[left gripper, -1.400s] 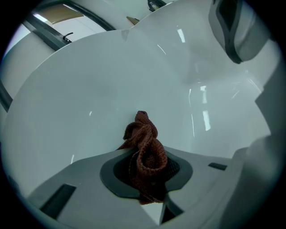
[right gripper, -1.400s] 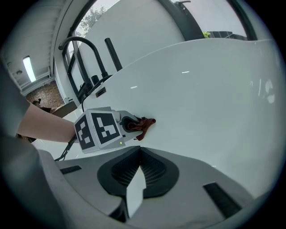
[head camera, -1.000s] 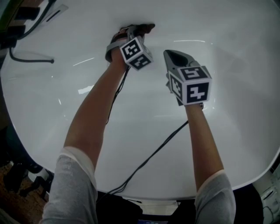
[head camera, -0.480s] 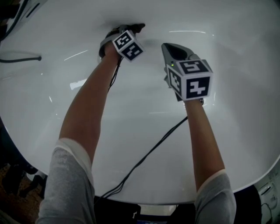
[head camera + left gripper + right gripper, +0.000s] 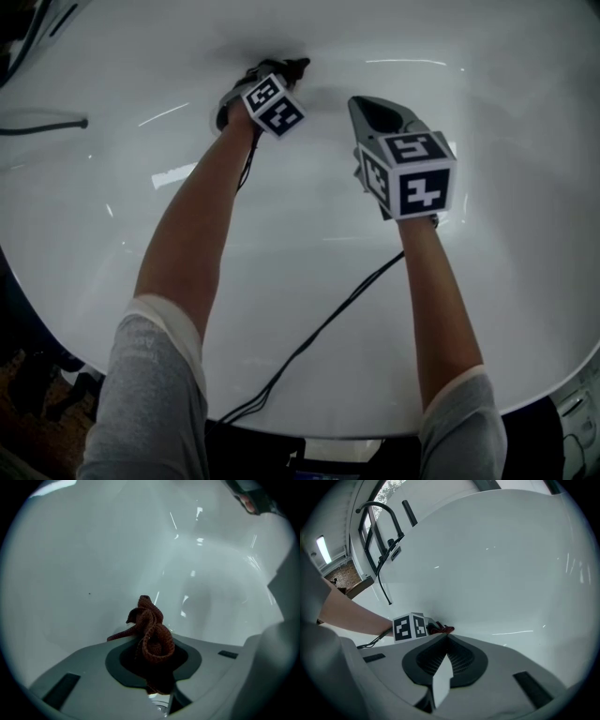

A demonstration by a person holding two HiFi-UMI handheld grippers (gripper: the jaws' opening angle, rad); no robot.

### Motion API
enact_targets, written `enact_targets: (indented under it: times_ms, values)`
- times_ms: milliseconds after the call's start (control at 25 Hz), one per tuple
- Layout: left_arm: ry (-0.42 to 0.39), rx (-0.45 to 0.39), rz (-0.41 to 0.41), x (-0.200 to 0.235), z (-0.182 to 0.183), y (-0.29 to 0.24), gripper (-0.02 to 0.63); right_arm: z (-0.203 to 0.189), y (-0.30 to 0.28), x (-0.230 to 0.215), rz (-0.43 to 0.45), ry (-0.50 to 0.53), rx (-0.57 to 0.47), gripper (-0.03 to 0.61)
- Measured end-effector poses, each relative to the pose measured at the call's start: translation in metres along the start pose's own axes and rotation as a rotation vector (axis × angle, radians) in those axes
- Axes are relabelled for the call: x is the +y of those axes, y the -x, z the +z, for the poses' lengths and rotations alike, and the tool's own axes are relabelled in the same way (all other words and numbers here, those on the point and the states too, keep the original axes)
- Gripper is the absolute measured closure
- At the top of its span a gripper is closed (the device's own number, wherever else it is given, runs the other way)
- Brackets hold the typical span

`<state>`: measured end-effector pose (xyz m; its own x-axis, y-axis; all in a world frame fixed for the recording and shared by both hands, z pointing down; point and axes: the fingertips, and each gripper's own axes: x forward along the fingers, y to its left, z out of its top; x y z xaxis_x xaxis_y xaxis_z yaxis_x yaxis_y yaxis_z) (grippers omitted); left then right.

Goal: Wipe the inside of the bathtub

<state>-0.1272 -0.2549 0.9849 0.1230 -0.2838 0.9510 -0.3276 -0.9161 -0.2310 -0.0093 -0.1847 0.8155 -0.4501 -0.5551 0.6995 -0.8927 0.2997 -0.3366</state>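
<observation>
I look down into a white bathtub. My left gripper is far inside, shut on a crumpled dark red cloth that presses against the tub's far wall. In the head view the cloth shows as a dark bunch at the jaw tips. My right gripper hovers to the right of it above the tub floor, jaws shut with nothing between them. In the right gripper view the left gripper's marker cube and a bit of the cloth appear just ahead of the shut right gripper.
Black cables trail from both grippers across the tub floor to the near rim. A dark faucet or hose fitting stands at the tub's far left edge. The curved tub rim borders the lower left.
The left gripper with the cloth slid up and left along the far wall, then edged back right and down. The right gripper stayed almost still.
</observation>
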Motion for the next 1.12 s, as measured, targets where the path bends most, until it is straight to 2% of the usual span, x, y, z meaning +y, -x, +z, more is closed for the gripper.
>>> enact_targets:
  times_ms: [160, 360, 600, 680, 760, 840, 1040, 1120]
  values:
    - [0.008, -0.007, 0.003, -0.018, -0.001, 0.003, 0.531, 0.0, 0.007, -0.009, -0.013, -0.011, -0.009, 0.569]
    - [0.073, -0.016, -0.02, -0.048, 0.014, 0.005, 0.531, -0.006, 0.019, -0.03, -0.062, -0.032, -0.004, 0.569]
    - [-0.006, -0.045, -0.003, -0.077, 0.051, 0.005, 0.532, -0.013, 0.027, -0.039, -0.085, -0.047, 0.005, 0.569]
    - [0.003, -0.058, 0.012, -0.077, 0.052, 0.006, 0.531, -0.015, 0.024, -0.035, -0.081, -0.046, 0.012, 0.569]
    - [0.064, -0.072, 0.029, -0.073, 0.047, 0.006, 0.531, -0.016, 0.02, -0.028, -0.071, -0.042, 0.02, 0.569]
    - [0.18, -0.066, 0.051, -0.059, 0.032, 0.005, 0.531, -0.017, 0.015, -0.02, -0.059, -0.035, 0.025, 0.569]
    - [0.453, 0.029, 0.057, -0.02, -0.04, 0.007, 0.531, -0.019, 0.015, -0.015, -0.047, -0.032, 0.035, 0.569]
    - [0.548, 0.051, 0.036, -0.011, -0.053, 0.008, 0.529, -0.017, 0.016, -0.018, -0.055, -0.032, 0.032, 0.569]
